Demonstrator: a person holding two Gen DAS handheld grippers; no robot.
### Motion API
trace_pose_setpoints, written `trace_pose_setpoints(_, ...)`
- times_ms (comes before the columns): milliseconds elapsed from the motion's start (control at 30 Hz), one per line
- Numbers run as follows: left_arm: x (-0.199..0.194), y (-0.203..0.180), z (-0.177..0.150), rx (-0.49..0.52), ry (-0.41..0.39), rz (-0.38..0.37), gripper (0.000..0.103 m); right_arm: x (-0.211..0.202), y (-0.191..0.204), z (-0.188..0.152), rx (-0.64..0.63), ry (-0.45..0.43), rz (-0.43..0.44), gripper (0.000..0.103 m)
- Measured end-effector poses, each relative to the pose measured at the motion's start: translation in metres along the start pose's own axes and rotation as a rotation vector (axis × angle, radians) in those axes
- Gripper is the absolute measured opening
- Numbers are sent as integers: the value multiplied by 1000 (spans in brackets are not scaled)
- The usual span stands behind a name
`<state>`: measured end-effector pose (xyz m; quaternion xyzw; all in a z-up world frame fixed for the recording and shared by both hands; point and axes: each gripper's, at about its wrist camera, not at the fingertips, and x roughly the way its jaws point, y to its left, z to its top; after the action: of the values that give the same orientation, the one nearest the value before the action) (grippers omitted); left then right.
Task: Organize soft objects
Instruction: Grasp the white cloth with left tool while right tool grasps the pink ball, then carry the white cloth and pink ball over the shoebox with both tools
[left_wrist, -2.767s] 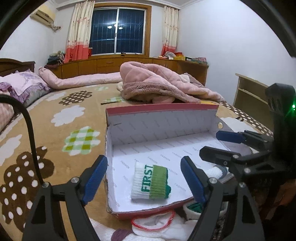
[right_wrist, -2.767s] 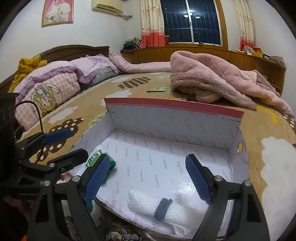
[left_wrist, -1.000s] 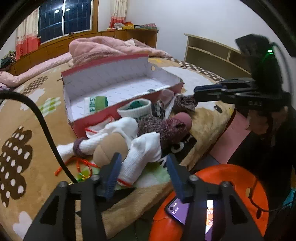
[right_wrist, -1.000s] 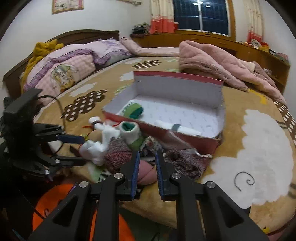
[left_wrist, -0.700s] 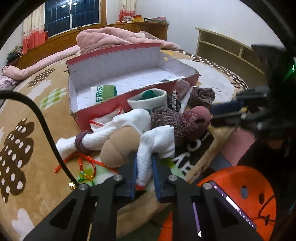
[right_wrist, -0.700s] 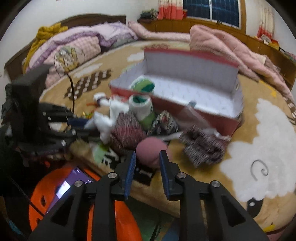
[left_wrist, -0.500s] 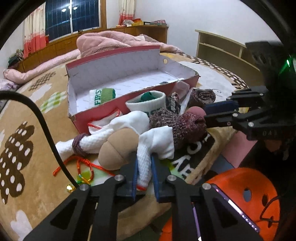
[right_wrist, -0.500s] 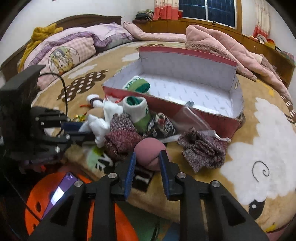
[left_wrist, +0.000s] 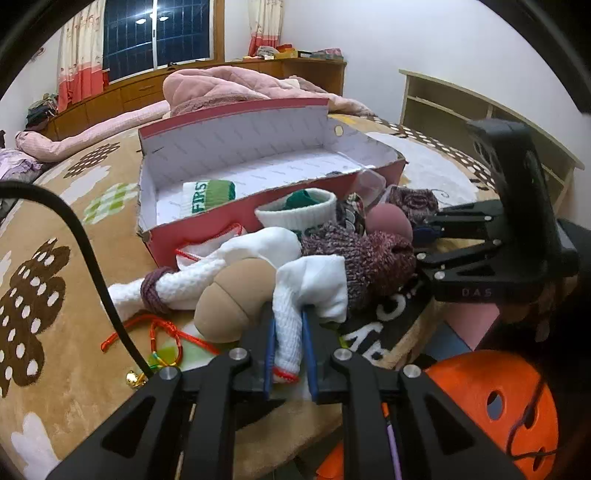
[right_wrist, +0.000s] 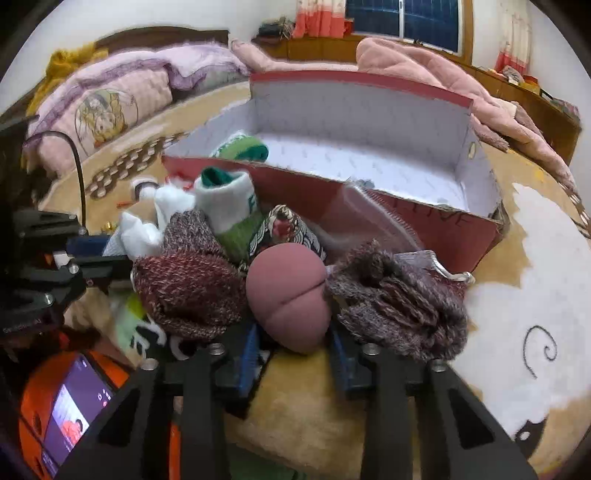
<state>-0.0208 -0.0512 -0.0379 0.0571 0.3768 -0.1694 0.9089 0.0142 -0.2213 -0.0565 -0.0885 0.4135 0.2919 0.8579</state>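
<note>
- One large bed (left_wrist: 55, 354) with a tan patterned cover carries everything; a pink quilt (left_wrist: 221, 86) lies heaped on its far side.
- On the bed, behind the heap of soft things, stands an open red shoe box (left_wrist: 258, 206) with white lining. A rolled white and green sock (left_wrist: 208, 194) with letters lies inside at the left end.
- Just in front of the near wall of the box lies a pile of socks: a maroon knitted sock (right_wrist: 188, 291), a grey-purple knitted sock (right_wrist: 399, 299) to the right, a rolled pink sock (right_wrist: 288, 295) between them, a tan rolled sock (left_wrist: 232, 299) to the left, and an upright white roll with green inside (left_wrist: 299, 214) behind.
- The left gripper (left_wrist: 288, 343) reaches forward low over the near edge of the bed, held level. Its two blue fingers (left_wrist: 270, 347) are nearly together and pinch the lower end of a white sock (left_wrist: 295, 306), which lies between the tan roll and the maroon sock.
- The right gripper (right_wrist: 295, 350) comes in low from the near edge, pointing at the box. Its fingers stand apart on both sides of the pink roll; whether the pads press the roll, I cannot tell.
- An orange stool (left_wrist: 491, 402) stands below the near edge of the bed.
</note>
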Motion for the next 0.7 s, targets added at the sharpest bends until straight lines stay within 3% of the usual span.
trace_pose_setpoints(200,-8,0,5,-27,-35,-28,12,-30,13,4,-51,-86,35,26)
trace_pose_setpoints(433,-15,-3,18,-62,-64,-4,12,-39,-1,7,-11,-90,91,27)
trace_pose_setpoints(700,-28,1,32,-109,-120,22,12,-60,0,22,-7,-165,111,27)
